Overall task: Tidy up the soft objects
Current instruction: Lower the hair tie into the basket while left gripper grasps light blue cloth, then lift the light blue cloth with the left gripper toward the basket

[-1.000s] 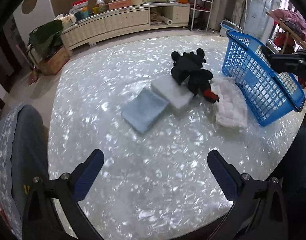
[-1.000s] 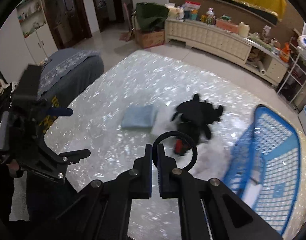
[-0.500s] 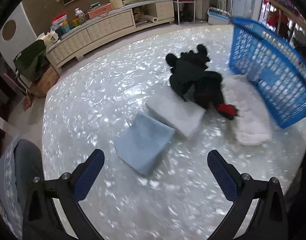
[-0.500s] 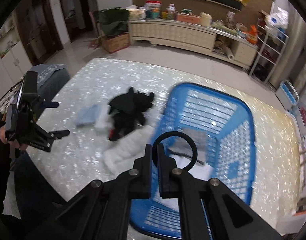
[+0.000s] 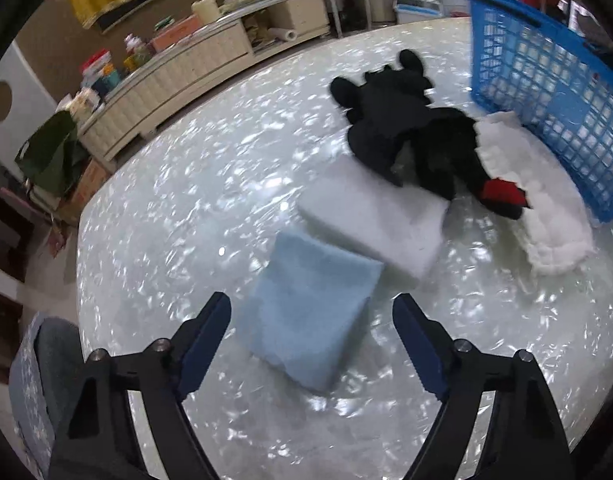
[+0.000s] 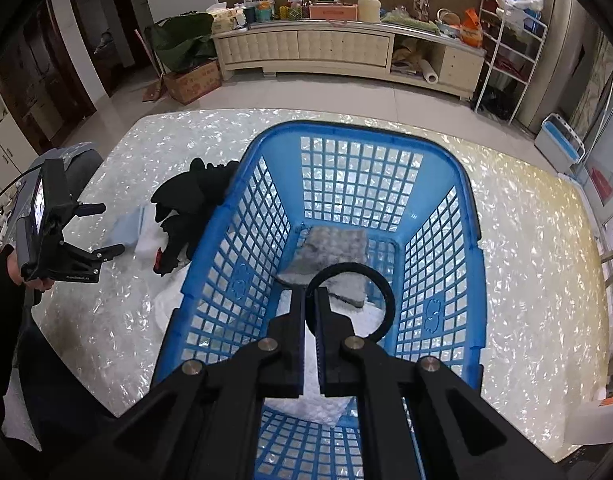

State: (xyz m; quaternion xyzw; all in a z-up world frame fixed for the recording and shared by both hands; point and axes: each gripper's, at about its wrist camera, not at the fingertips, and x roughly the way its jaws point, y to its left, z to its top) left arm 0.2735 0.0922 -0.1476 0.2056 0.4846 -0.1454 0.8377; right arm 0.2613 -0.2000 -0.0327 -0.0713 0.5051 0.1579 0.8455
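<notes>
A folded light-blue cloth lies on the pearly table, directly between the fingers of my left gripper. Its jaws are closing and the pads stand clear of the cloth. Behind the cloth are a white foam block, a black plush toy and a white fluffy cloth. My right gripper is shut on a thin black ring and hangs over the blue basket. In the basket lie a grey cloth and a white piece.
In the right wrist view a hand holds the left gripper at the table's left edge. Beyond the table stand a long cream cabinet with clutter, a cardboard box and a white wire shelf.
The left gripper came down and closer to the light-blue cloth, and its jaws narrowed. The right gripper swung with the ring from over the plush toy to above the basket.
</notes>
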